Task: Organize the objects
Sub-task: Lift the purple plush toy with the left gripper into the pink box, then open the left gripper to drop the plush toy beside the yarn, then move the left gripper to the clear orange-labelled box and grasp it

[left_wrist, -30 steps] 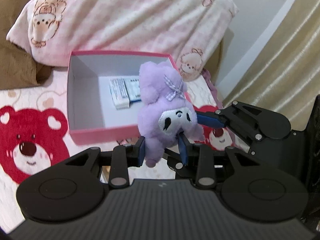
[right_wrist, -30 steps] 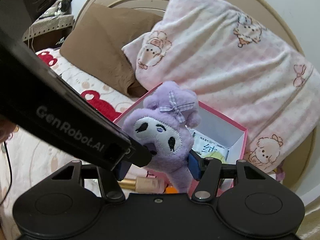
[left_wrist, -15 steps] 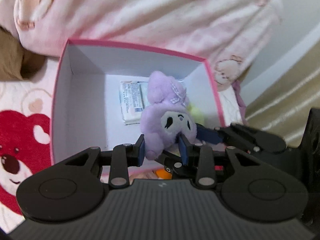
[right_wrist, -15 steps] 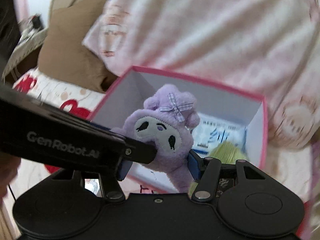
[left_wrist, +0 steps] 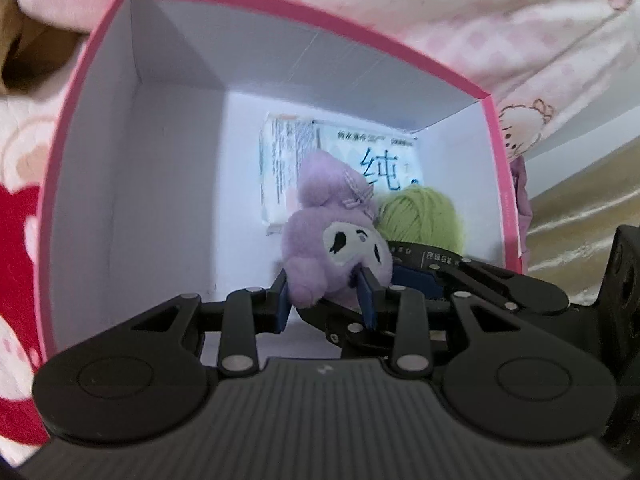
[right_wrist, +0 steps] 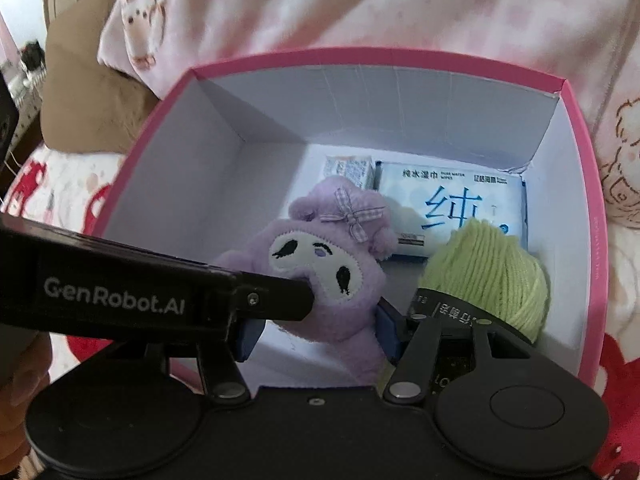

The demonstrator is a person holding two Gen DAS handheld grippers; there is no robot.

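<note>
Purple fluff fills the middle of both views: the small purple plush doll with the white embroidered face and checked bow point(left_wrist: 334, 240) is down inside the pink-rimmed, white-walled cardboard box point(left_wrist: 308, 12), and both tools have it! The left gripper point(left_wrist: 326, 306) has its blue pads pinched on the doll's lower body, jaws drawn close with the plush squeezed between them. In the right wrist view the right gripper point(right_wrist: 316, 334) pinches the same doll point(right_wrist: 320, 264) from the other side, its blue pads pressed into a wider part of the body, jaws partway apart around it.

The left tool's black finger with white lettering point(right_wrist: 160, 292) reaches in from nine o'clock in the right wrist view and ends right at the doll's cheek.

In the box, at about one o'clock from the doll, lies the flat white-and-blue pack of wet wipes with blue characters point(right_wrist: 452, 208), its back edge close to the far wall. At three o'clock from the doll sits the round ball of light green yarn with a black paper band point(right_wrist: 484, 268), touching the doll's side in the left wrist view point(left_wrist: 420, 216). The floor at the box's nine o'clock side shows bare white.

Beyond the box, at twelve o'clock, a pink-and-white checked pillow with cartoon prints point(right_wrist: 360, 4); at ten o'clock a brown pillow point(right_wrist: 84, 80). The box rests on a bedsheet printed with red bears point(left_wrist: 16, 264).
</note>
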